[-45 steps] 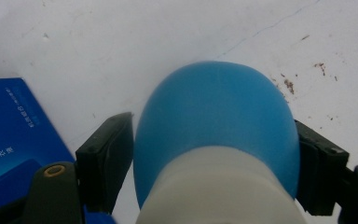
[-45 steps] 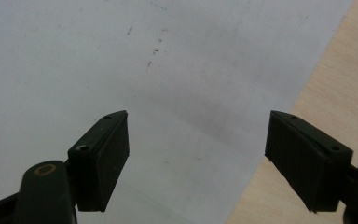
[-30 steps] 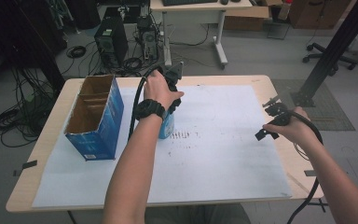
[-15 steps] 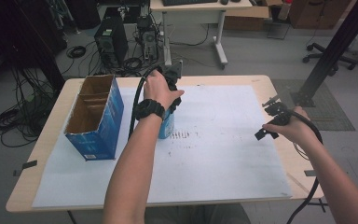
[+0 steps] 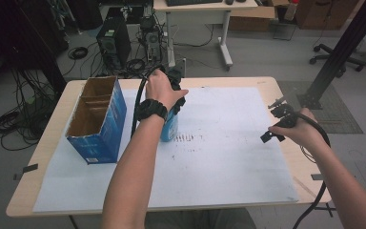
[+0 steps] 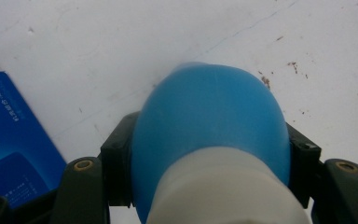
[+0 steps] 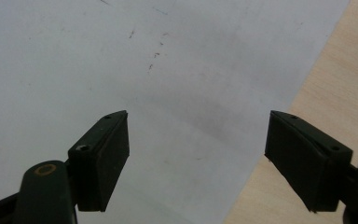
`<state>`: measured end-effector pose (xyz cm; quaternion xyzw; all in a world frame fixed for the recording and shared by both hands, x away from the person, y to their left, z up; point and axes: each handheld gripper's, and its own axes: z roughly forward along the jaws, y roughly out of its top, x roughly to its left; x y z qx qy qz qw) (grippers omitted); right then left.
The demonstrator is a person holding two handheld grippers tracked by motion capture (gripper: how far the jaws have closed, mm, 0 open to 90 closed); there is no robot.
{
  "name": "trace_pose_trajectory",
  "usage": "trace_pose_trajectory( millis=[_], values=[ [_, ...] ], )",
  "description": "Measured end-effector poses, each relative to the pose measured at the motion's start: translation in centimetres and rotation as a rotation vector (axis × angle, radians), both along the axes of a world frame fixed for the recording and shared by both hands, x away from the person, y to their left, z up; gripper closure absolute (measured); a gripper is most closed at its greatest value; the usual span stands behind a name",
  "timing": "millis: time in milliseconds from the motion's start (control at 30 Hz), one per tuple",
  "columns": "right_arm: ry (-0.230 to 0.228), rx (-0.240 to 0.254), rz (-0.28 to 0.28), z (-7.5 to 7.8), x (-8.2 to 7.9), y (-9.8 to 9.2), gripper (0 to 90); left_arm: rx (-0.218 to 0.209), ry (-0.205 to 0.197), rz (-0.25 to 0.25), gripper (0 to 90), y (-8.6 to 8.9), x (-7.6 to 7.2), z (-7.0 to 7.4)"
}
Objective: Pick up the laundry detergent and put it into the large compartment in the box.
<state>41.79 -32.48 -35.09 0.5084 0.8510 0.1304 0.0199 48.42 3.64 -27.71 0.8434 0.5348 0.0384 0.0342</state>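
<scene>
The left gripper [image 5: 174, 102] has its jaws clenched on the upright blue bottle [image 6: 209, 135], just right of the box [image 5: 97, 119]; the right gripper [image 5: 279, 125], jaws released, hangs well apart.

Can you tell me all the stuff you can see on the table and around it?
Blue plastic bottle with a white cap: one, blue and white, upright beside the box, clamped in the left gripper.
Open blue cardboard box: one, blue outside, brown inside, left part of the table.
White paper sheet: one, white with small dark marks, covering most of the tabletop.
Wooden table: one, light wood.
Computer towers: two, black, on the floor behind the table, among cables.
Black wristwatch: one, on the left wrist.
Left gripper: one, black, shut on the bottle.
Right gripper: one, black, jaws open above the sheet's right edge.
</scene>
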Motion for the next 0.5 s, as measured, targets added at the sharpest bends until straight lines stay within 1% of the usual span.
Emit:
trace_pose_trajectory(
  millis=[100,333,500],
  values=[
    [-0.002,0.000,0.003,0.1,0.0,0.1,21.7,-0.004,0.002,0.003,37.2,0.1,-0.1,0.2],
    [-0.004,-0.001,0.004,0.3,-0.1,0.3,21.7,0.006,-0.005,-0.001,37.2,0.2,-0.3,1.3],
    [-0.005,-0.004,0.004,0.4,-0.1,0.4,21.7,-0.004,-0.008,-0.001,37.2,0.3,-0.3,2.1]
  ],
)
